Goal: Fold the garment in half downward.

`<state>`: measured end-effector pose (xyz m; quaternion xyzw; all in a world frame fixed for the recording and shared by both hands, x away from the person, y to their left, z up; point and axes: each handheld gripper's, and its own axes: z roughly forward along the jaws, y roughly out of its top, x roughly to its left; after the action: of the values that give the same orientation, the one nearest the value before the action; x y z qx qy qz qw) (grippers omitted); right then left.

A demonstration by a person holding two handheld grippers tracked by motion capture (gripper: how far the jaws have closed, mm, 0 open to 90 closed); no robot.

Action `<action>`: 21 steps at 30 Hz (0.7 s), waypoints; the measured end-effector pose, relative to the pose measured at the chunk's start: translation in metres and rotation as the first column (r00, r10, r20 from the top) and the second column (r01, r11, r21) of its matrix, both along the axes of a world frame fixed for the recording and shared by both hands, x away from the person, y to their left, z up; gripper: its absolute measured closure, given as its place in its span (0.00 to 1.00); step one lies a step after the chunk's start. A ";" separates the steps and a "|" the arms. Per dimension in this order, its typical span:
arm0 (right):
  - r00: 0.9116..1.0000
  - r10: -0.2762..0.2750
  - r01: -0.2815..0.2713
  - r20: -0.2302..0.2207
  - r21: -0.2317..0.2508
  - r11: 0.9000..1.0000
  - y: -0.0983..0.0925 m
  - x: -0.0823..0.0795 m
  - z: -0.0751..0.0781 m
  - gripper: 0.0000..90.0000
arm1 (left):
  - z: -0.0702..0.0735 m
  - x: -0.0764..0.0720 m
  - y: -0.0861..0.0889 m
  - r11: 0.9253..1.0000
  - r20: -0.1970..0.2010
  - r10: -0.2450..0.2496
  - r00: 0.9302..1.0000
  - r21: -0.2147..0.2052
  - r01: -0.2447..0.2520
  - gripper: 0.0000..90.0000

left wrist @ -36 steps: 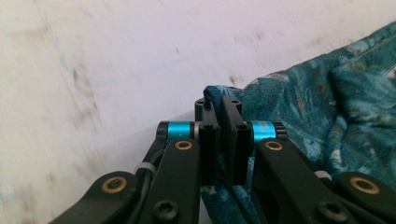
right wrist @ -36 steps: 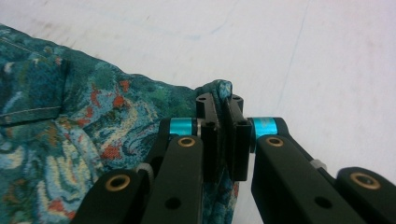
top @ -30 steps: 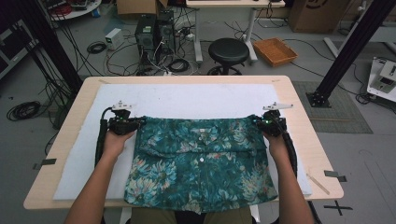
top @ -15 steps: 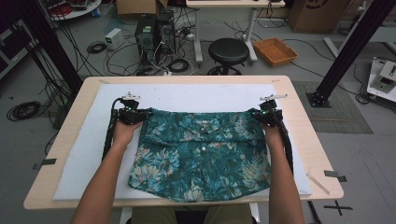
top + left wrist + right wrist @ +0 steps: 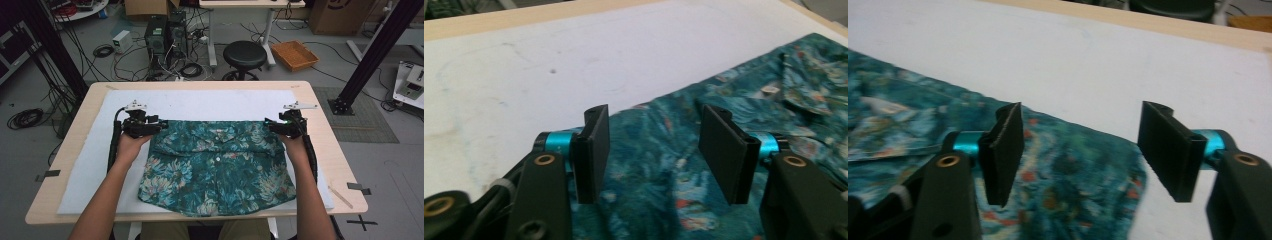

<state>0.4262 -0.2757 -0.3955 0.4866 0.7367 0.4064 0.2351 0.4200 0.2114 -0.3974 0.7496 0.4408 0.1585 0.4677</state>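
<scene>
Grey concrete floor (image 5: 395, 165) with tangled black cables (image 5: 165, 70) and a round black stool (image 5: 244, 53) lies beyond the pale wooden surface (image 5: 325, 145) and its white felt mat (image 5: 220, 105). On the mat the teal floral short-sleeved shirt (image 5: 215, 167) lies flat. Both the left gripper (image 5: 654, 147) and right gripper (image 5: 1083, 150) have just been opening, fingers (image 5: 591, 150) apart above the cloth, holding nothing.

both grippers released from the shirt's top corners

left gripper (image 5: 651, 155): jaws, clamped on the floral shirt (image 5: 217, 167) earlier, have just been opening; cloth lies beneath them, unpinched. right gripper (image 5: 1088, 152): likewise just opened over the shirt's corner, nothing gripped. shirt's upper edge: carried farther up the white mat (image 5: 210, 102), now lying flat and released.
</scene>
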 end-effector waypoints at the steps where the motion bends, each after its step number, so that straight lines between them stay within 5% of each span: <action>1: 1.000 0.028 -0.028 -0.008 0.018 0.999 0.003 -0.001 0.000 0.37 | 0.000 -0.001 -0.003 1.000 0.002 -0.014 1.000 0.005 0.014 0.50; 5: 0.991 0.115 -0.113 -0.067 0.033 0.993 0.027 0.000 -0.004 0.35 | 0.001 -0.005 -0.014 0.999 0.000 -0.047 0.999 -0.001 0.047 0.49; 9: 0.972 0.196 -0.195 -0.132 0.025 0.981 0.057 0.008 -0.015 0.34 | 0.000 -0.006 -0.024 0.998 -0.015 -0.066 0.998 0.009 0.066 0.47; 14: 0.955 0.197 -0.206 -0.221 -0.016 0.978 0.083 0.022 -0.034 0.34 | -0.001 -0.009 -0.033 0.997 -0.014 -0.081 0.997 0.017 0.082 0.47; 16: 0.952 0.183 -0.184 -0.245 0.021 0.983 0.086 0.027 -0.039 0.34 | -0.004 -0.010 -0.036 0.997 -0.015 -0.077 0.997 0.013 0.078 0.47; 21: 0.957 0.164 -0.167 -0.241 0.011 0.986 0.089 0.032 -0.046 0.43 | -0.012 -0.010 -0.039 0.997 -0.038 -0.081 0.996 0.019 0.081 0.47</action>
<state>0.4581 -0.1867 -0.4412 0.4679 0.7998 0.3591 0.1115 0.4102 0.1721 -0.4095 0.7743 0.4170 0.1299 0.4580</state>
